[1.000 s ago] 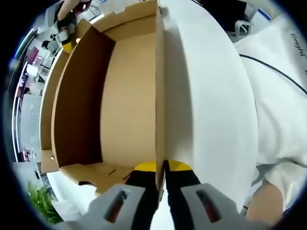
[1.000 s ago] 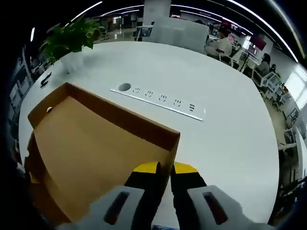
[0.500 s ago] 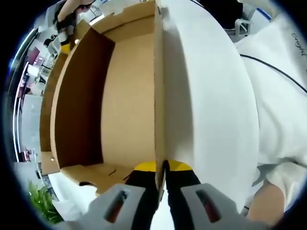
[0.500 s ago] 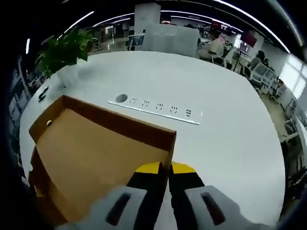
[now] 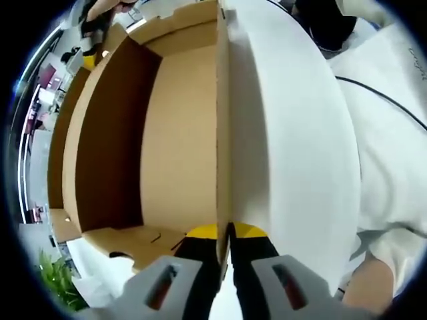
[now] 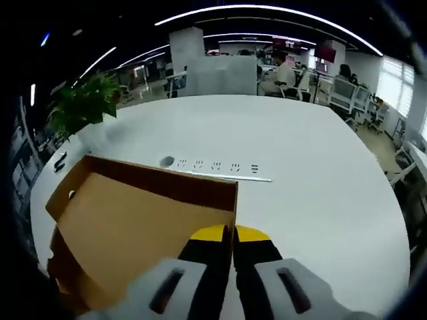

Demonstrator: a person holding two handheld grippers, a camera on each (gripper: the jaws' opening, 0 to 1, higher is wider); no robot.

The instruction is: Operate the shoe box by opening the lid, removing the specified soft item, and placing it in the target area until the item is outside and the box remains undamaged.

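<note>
In the left gripper view, the left gripper (image 5: pixel 223 233) is pinching the thin side wall of the brown shoe box (image 5: pixel 177 133). The box is lying open on the white table (image 5: pixel 293 147), and its inside is looking bare. Beside it, a person's white sleeve (image 5: pixel 393 133) is showing.

In the right gripper view, the right gripper (image 6: pixel 231 233) is squeezing the edge of the cardboard lid (image 6: pixel 143 223). Farther back, a strip of sockets (image 6: pixel 213 170) is lying on the table, and a green plant (image 6: pixel 83 107) is standing near the far edge.
</note>
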